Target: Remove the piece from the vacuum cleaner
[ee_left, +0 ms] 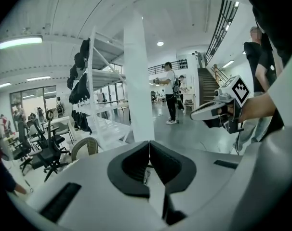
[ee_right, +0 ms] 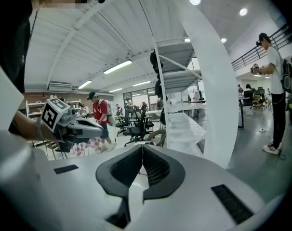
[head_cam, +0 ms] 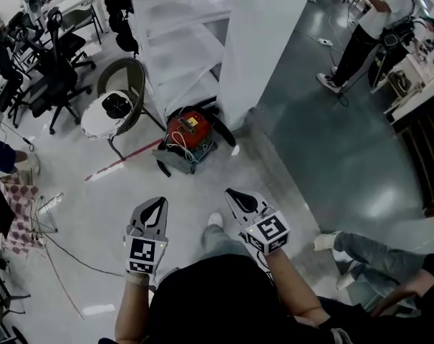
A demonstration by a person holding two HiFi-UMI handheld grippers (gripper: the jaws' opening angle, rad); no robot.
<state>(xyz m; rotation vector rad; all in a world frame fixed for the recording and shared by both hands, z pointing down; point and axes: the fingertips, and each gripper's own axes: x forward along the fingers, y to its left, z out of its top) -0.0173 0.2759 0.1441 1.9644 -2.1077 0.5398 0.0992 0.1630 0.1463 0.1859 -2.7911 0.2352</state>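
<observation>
Vacuum cleaner [head_cam: 189, 136] sits on the floor, well ahead of both sets of jaw tips and roughly between their lines. It has a red rounded body with a yellow-white label on top, pale cord looped over it, and a black base with a dark hose around it. Left gripper [head_cam: 157, 202] - jaws pressed together, nothing between them. Right gripper [head_cam: 232, 193] - jaws meet tip to tip, empty. White pillar [head_cam: 263, 41] stands just beyond the vacuum.

White left gripper [head_cam: 159, 201], white right gripper [head_cam: 230, 192]; black fingers [ee_left: 136, 165]; black-white marker cubes [head_cam: 144, 255]; black top [head_cam: 217, 299], grey trousers [head_cam: 220, 239].
</observation>
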